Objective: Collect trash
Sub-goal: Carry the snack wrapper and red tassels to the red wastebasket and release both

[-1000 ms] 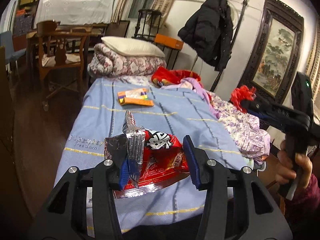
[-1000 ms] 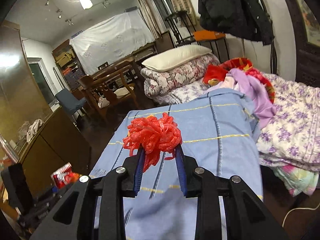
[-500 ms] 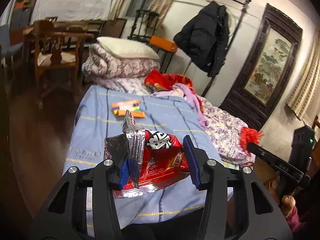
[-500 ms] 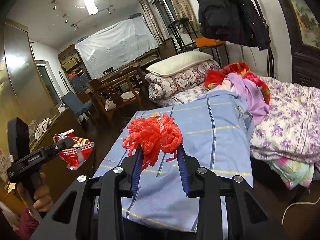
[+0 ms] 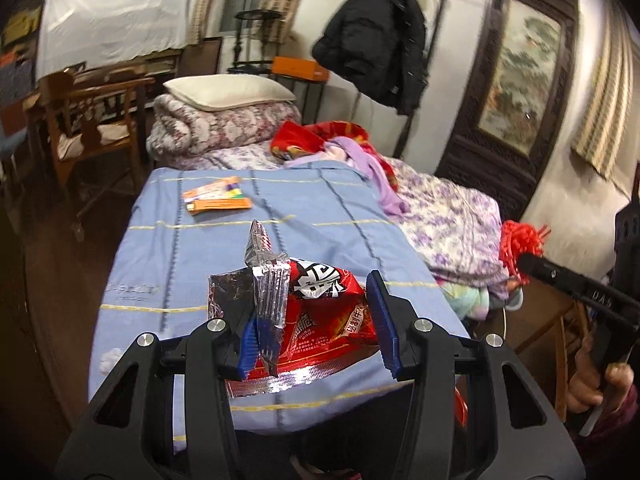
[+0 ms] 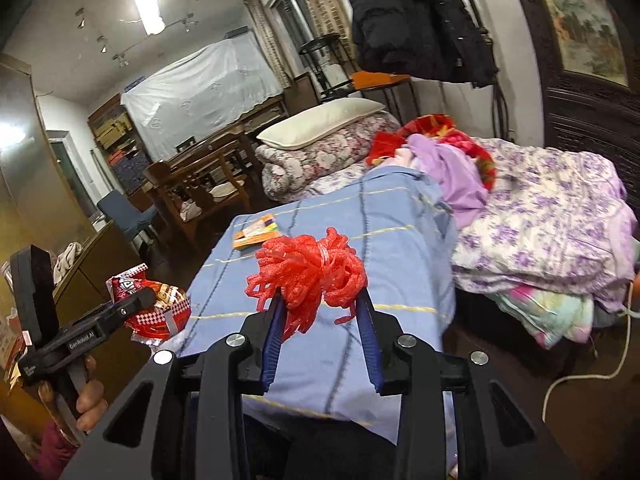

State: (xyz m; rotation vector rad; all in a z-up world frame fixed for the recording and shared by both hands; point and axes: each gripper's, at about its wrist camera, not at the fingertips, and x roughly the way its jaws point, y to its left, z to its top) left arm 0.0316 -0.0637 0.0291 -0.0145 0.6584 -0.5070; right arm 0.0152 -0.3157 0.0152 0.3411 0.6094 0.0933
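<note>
The left claw is clamped on a red snack wrapper. The crinkly bag sits up between its blue pads, with a shiny silver flap poking up on the left side. It hangs in the air over the near end of the bed.

The right claw has a red foam net bunched up at its tips. Its jaws are opening a little right now, but the net is between them and looks like it is touching both pads, so I think it is held, only loosely.

One more piece of trash is left on the blue sheet: an orange packet. It lies flat, well apart from both claws, farther up the bed toward the folded quilt and pillow. Its long side runs across the bed, left to right.

The packet lies ahead of both claws and a bit to the left. I think the left claw is the nearer one, because it is on that side of the bed. But both claws are full. So I guess the wrapper and the net must be dropped somewhere first. I cannot see a bin in either view.
</note>
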